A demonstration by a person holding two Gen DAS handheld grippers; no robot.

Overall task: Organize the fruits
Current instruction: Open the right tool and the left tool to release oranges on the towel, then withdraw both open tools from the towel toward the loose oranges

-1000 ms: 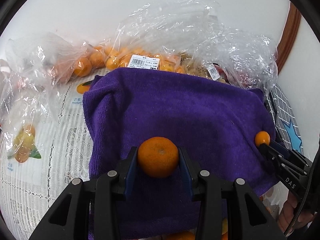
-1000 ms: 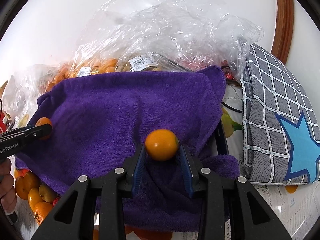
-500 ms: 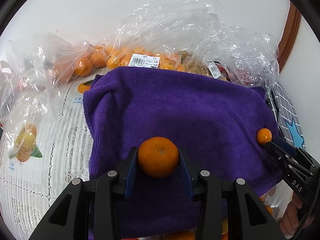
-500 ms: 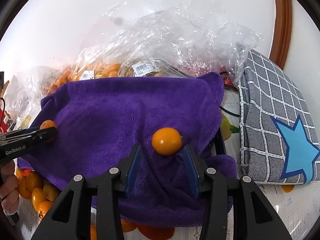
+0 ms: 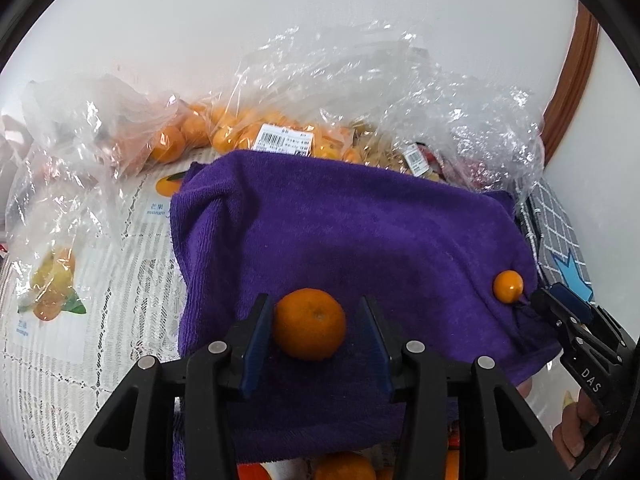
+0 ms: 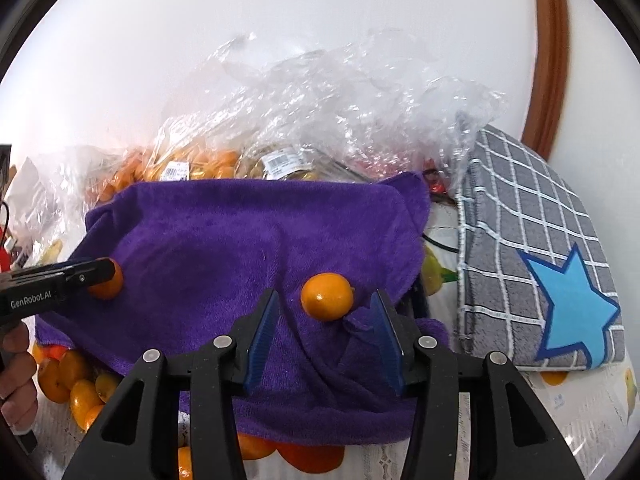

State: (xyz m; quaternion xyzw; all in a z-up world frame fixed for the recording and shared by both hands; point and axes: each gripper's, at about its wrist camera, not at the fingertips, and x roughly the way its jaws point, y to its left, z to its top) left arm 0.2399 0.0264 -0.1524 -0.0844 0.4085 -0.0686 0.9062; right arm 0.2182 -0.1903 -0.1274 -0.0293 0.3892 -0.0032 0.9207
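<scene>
My left gripper [image 5: 311, 338] has just been opening its jaws, and they now stand apart around a mandarin [image 5: 310, 324] that sits on the purple towel [image 5: 360, 232]. The left blue pad is at the fruit's side, perhaps just touching it; the right pad stands clear with a visible gap, so nothing presses on the fruit.

My right gripper [image 6: 326, 334] has also just been spreading its jaws. They are apart, and the smaller, glossy orange fruit [image 6: 327, 297] lies on the towel just beyond and between the fingertips, free of both pads. From the left camera this same small fruit [image 5: 508, 286] shows at the towel's right edge, just ahead of the tip of my right gripper.

In the right camera my left gripper comes in from the left edge, a hand [image 6: 16, 376] behind it, with the mandarin partly hidden by its finger.

The towel is draped over a mound; more orange fruit [image 6: 76, 384] peeks out below its near edge. Behind it lie crumpled clear plastic bags [image 5: 360, 92] holding more orange fruit, with barcode labels [image 5: 284, 145]. A grey checked cloth with a blue star [image 6: 560, 300] lies to the right, and a lace-patterned tablecloth [image 5: 80, 360] printed with fruit covers the table.
</scene>
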